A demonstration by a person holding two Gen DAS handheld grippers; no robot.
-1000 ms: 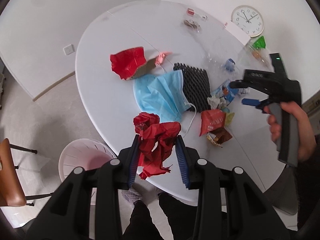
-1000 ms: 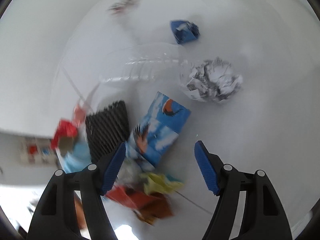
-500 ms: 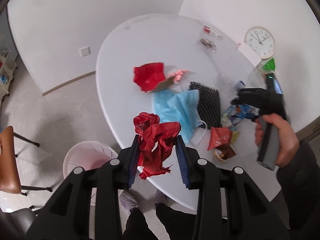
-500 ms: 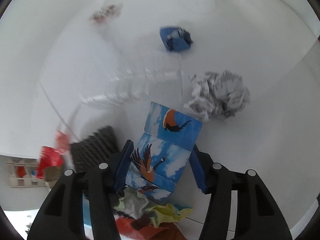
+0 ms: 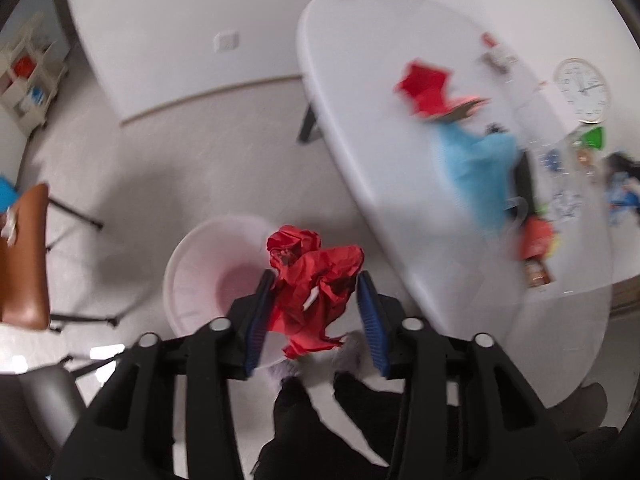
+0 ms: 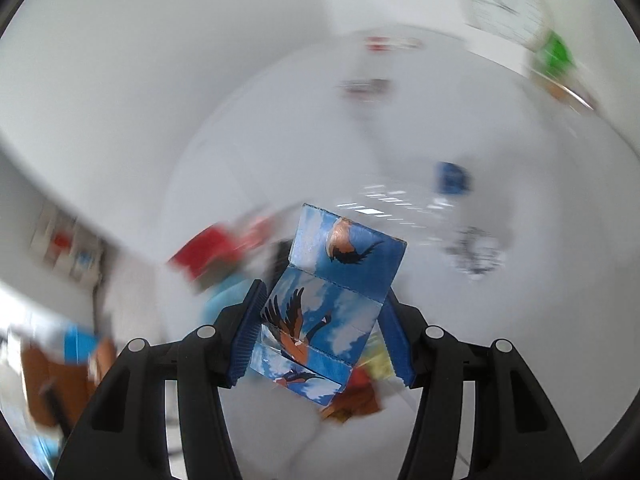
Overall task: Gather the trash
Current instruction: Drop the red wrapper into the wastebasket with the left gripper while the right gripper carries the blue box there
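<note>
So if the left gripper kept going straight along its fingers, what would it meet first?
Most likely the white waste bin on the floor. The left gripper, whose jaws have just been opening around the crumpled red paper, points steeply down near the bin's rim; depth is unclear, so it could land on the floor beside it.

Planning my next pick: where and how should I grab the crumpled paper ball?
Probably across its middle, straight down from above: the paper ball looks like a rounded wad lying alone on the table, with bare surface on either side.
</note>
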